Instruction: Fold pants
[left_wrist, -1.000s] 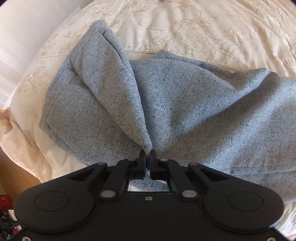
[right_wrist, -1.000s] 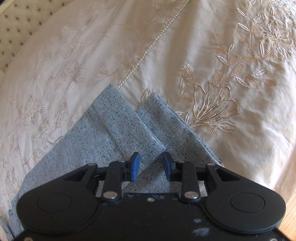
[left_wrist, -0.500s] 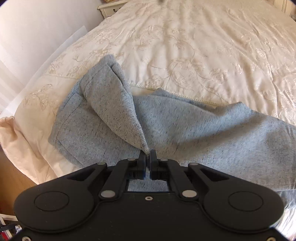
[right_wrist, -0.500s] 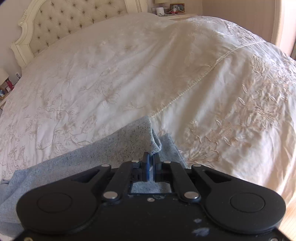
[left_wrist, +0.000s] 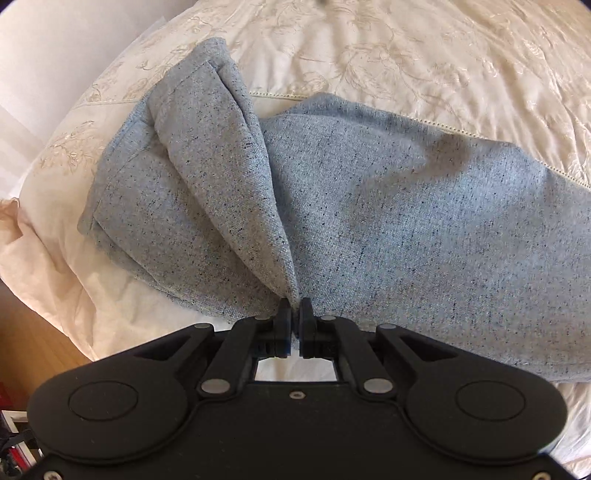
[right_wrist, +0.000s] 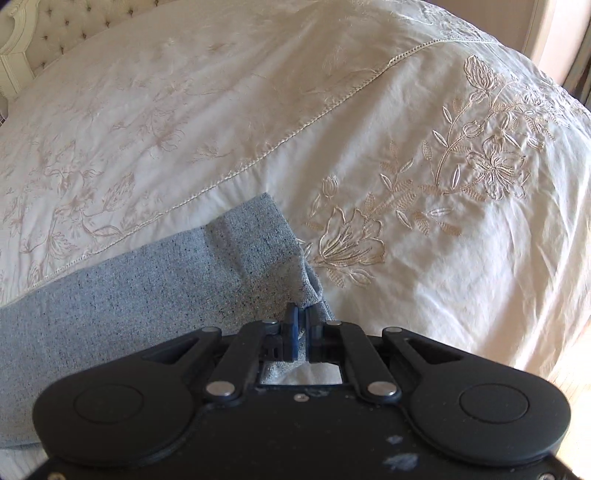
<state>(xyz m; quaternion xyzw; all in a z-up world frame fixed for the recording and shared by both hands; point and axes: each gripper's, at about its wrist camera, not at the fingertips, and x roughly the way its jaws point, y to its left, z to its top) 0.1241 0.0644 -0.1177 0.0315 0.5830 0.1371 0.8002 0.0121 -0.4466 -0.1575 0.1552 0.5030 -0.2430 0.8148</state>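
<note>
Your left gripper (left_wrist: 294, 308) is clamped on a pinch of the grey pants (left_wrist: 369, 206), which lie across the cream bedspread (left_wrist: 424, 55) and spread from 10 to 3 o'clock above its tips. Your right gripper (right_wrist: 302, 314) has just been closing and now pinches the hem end of a pant leg, which stretches away toward 9 o'clock over the embroidered cover.

1. The place is a bedroom in a home.
2. A bed with a cream embroidered bedspread (right_wrist: 369, 147) fills both views.
3. A tufted headboard (right_wrist: 55, 26) shows at the upper left of the right wrist view.
4. Wooden flooring (left_wrist: 37, 350) shows at the lower left of the left wrist view.
</note>
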